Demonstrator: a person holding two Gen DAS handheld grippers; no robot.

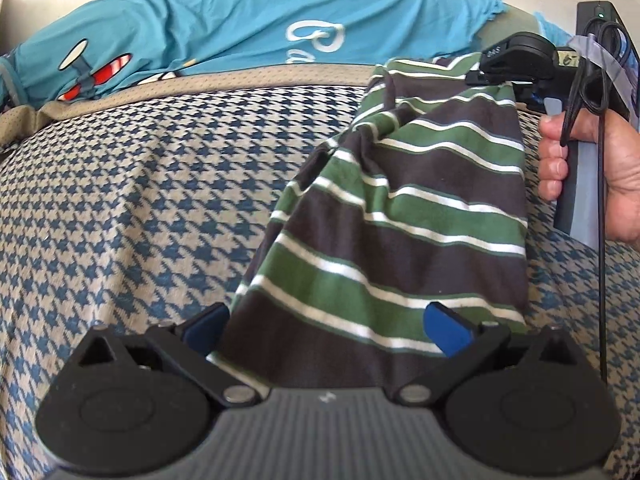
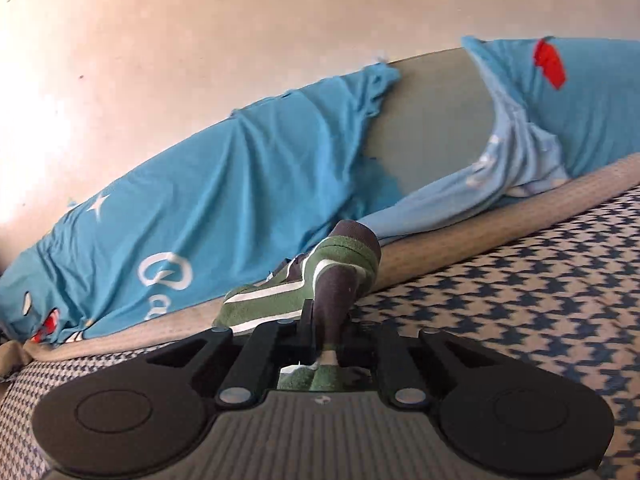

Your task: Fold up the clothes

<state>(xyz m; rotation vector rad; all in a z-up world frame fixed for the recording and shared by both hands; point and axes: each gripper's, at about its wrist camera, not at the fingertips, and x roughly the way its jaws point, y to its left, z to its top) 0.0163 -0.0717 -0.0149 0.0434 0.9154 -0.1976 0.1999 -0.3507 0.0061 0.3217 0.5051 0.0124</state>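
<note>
Nearest to us in the left wrist view is the left gripper (image 1: 326,330), its jaws spread wide with the blue pads (image 1: 448,332) well apart. The striped garment (image 1: 400,216), in bands of dark brown and green with thin white lines, passes between those pads without being pinched. From there the cloth runs up and to the far right, where the right gripper (image 1: 486,76) holds its upper edge. A hand (image 1: 592,168) wraps around that gripper's handle at the right edge, with a black cable hanging beside it.

In the right wrist view the right gripper (image 2: 322,334) has its jaws pressed together on a bunched fold of the striped garment (image 2: 320,280), which rises just beyond the fingertips.

Under everything lies a bedcover (image 1: 140,200) in a blue and beige houndstooth pattern, bordered on the far side by a plain beige band. Beyond that band a turquoise sheet (image 1: 224,28) is draped over a long grey cushion (image 2: 432,120). It carries a white star, a red and white cartoon aeroplane at the left, and white cursive lettering of which we can read only a "C" or "Ca" start; the rest is hidden. A pale wall (image 2: 240,40) stands behind.
</note>
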